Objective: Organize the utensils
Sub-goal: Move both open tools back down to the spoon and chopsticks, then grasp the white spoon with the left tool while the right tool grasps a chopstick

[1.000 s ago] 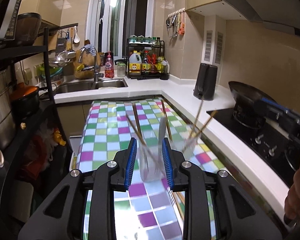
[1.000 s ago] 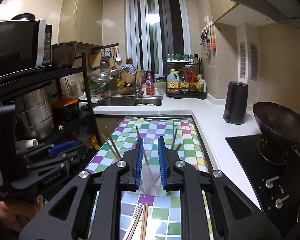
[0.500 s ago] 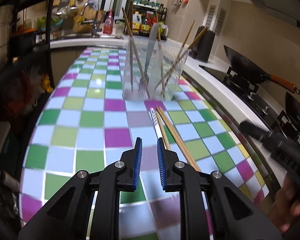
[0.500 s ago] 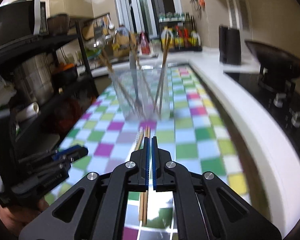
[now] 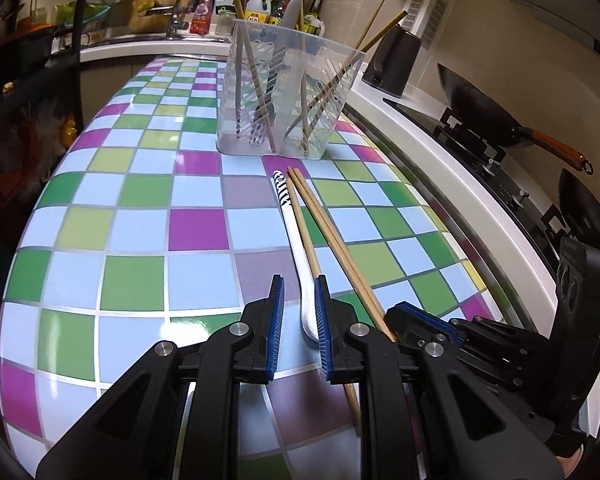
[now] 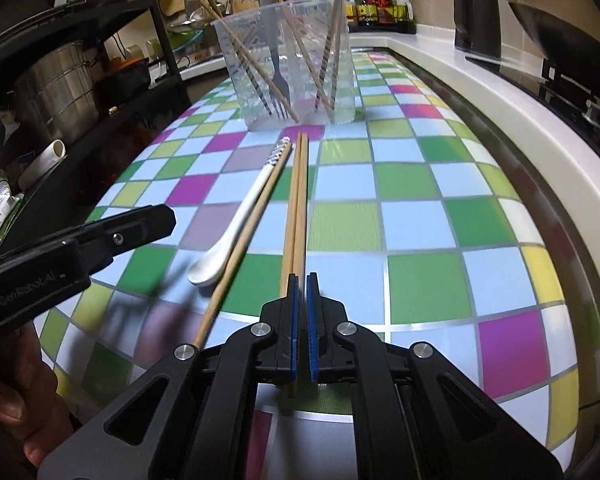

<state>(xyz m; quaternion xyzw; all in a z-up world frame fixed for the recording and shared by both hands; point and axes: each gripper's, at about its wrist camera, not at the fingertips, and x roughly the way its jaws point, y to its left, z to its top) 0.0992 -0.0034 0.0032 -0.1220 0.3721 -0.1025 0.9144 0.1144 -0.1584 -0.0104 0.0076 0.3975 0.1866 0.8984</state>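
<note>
Left wrist view: left gripper (image 5: 298, 298), jaws slightly spread, straddles the bowl end of the white spoon (image 5: 296, 240), pads not pressing. Right gripper (image 6: 301, 292), pressed together, empty, above paired chopsticks (image 6: 298, 200). Clear utensil holder (image 5: 288, 92) stands beyond both.

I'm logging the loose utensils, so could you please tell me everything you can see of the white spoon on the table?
The white spoon looks glossy, like ceramic or plastic, in one piece: a small rounded bowl and a long slim handle whose tip bears dark stripes. It lies flat on the checkered table, handle tip toward the clear utensil holder, apart from it. A single wooden chopstick lies right alongside it. Its bowl end sits between the fingers of the left hand-held gripper, whose pads do not seem to be pressing it.
</note>
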